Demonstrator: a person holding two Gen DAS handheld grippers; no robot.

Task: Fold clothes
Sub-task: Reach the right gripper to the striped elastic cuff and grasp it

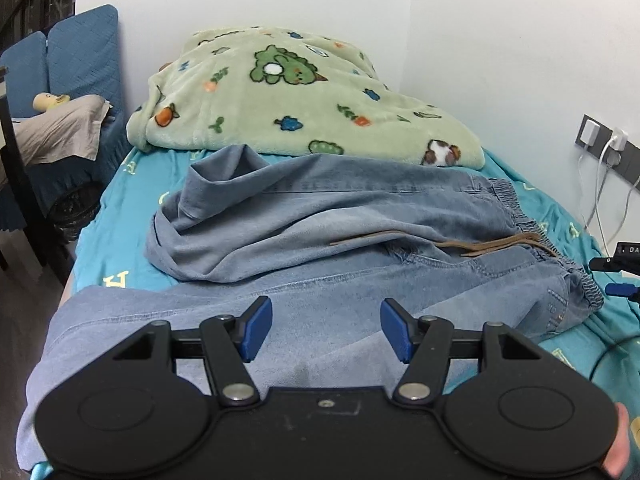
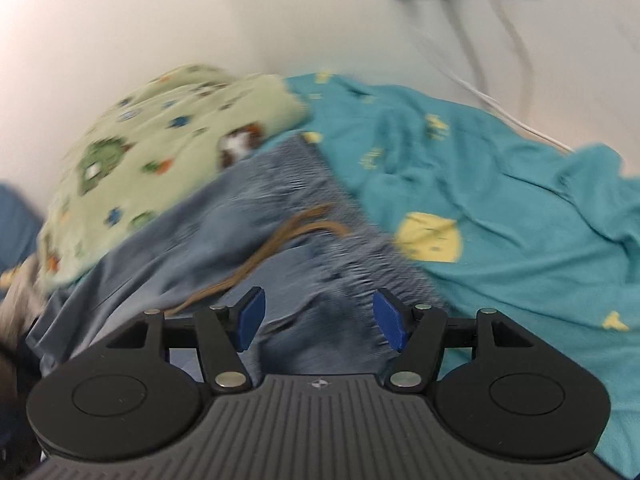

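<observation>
Lying crumpled on the teal bed sheet [image 1: 116, 248], the jeans [image 1: 320, 216] spread just ahead of both grippers. The left gripper [image 1: 326, 330] hangs wide above a trouser leg, holding nothing; the right gripper [image 2: 318, 320], equally wide and empty, faces the waistband and brown drawstring [image 2: 256, 264], beside a green blanket [image 1: 288, 92].

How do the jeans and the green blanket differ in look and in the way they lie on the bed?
The jeans are plain blue denim with a brown drawstring; the blanket is fluffy pale green with cartoon prints. The jeans lie low and spread out nearer the left tool; the blanket sits heaped at the far end. Both rest on the teal sheet, unfolded, touching neither tool.
</observation>
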